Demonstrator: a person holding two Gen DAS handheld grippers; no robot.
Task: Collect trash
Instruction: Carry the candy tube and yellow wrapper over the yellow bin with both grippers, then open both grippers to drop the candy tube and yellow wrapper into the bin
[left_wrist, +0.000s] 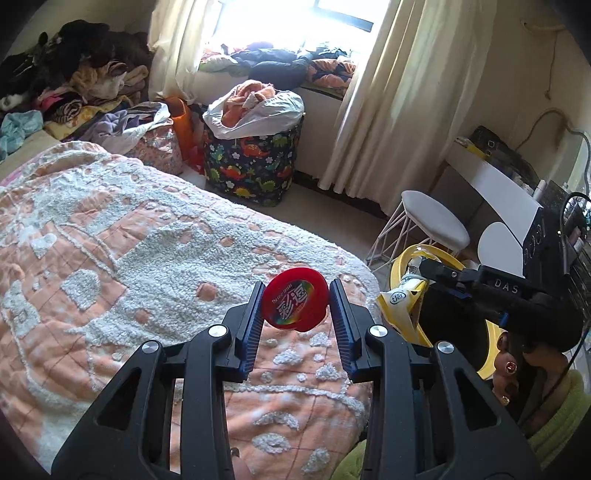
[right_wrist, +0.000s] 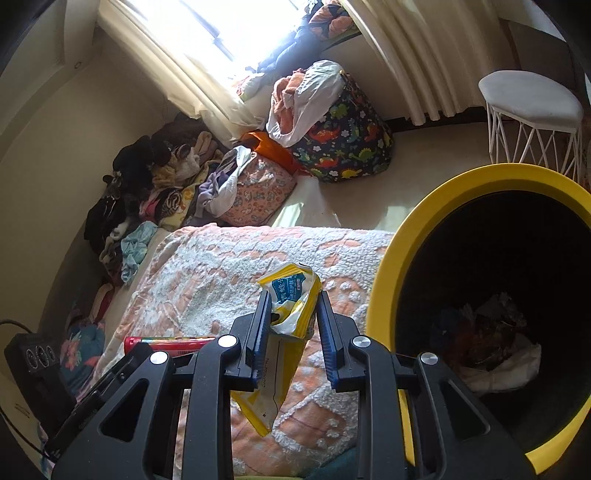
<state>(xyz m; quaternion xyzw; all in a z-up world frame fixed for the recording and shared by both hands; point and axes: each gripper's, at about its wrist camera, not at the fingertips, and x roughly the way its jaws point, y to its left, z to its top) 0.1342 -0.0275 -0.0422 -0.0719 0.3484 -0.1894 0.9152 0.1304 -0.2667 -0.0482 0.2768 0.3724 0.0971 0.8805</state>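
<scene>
Two grippers hang above the bed (left_wrist: 110, 229): left gripper (left_wrist: 296, 299) clamps a red lid (left_wrist: 296, 303), right gripper (right_wrist: 291, 308) pinches a yellow wrapper (right_wrist: 291, 306). Nearby right, a yellow-rimmed bin (right_wrist: 384, 273); farther off, a white stool (right_wrist: 532, 99).

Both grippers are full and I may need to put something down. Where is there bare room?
The bedspread is bare from the grippers up to the clothes pile at its far end. Floor is open between the dinosaur-print hamper, white stool and yellow bin. The windowsill is crowded.
</scene>
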